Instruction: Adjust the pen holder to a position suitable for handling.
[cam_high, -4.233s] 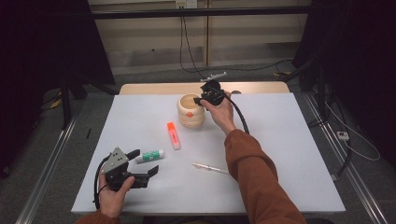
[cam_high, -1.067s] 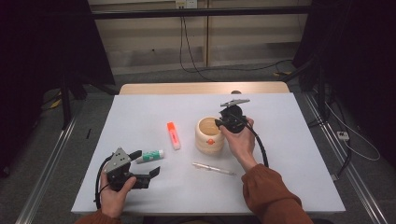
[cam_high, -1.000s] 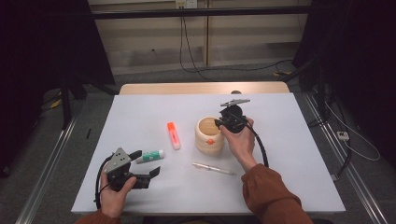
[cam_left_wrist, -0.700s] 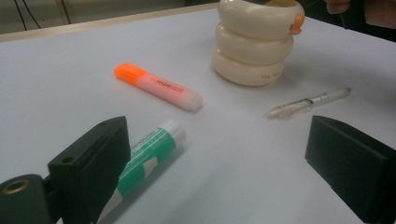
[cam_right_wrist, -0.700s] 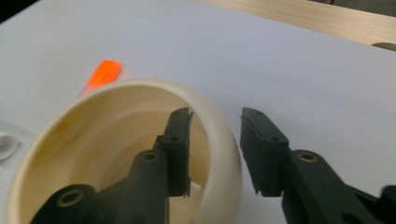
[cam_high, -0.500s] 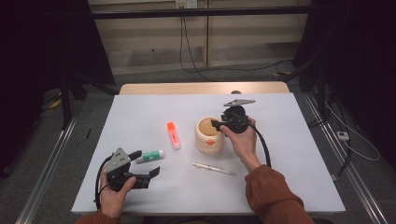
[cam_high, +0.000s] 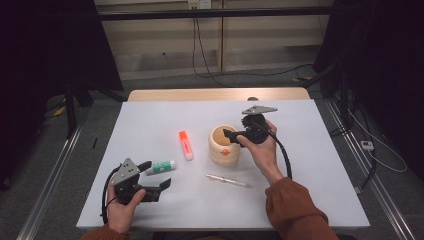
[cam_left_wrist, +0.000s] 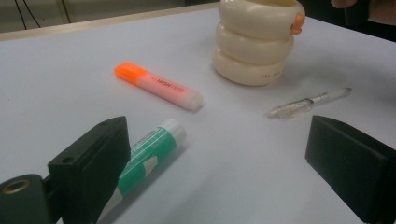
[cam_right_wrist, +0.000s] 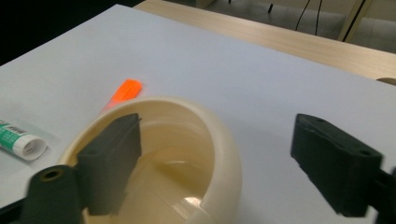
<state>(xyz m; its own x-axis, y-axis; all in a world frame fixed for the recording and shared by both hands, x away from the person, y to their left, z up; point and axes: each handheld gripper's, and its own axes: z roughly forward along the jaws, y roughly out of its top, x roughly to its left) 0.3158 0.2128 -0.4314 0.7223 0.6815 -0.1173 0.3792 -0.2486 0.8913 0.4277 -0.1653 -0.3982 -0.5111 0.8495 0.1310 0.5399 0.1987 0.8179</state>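
The right gripper (cam_high: 233, 136), fingers just opened wide astride the cream pot's (cam_high: 223, 148) rim, has released it mid-worktop (cam_high: 310, 165); repositioning looks complete.

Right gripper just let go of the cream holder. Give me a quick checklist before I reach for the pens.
1. Right gripper jaws have just been opening, one inside the rim, one outside, not pressing: ok.
2. Holder upright on the table: ok.
3. Holder empty inside: ok.
4. Left gripper open, nothing between its jaws: ok.
5. Highlighter, glue stick and clear pen lying apart, unobstructed: ok.
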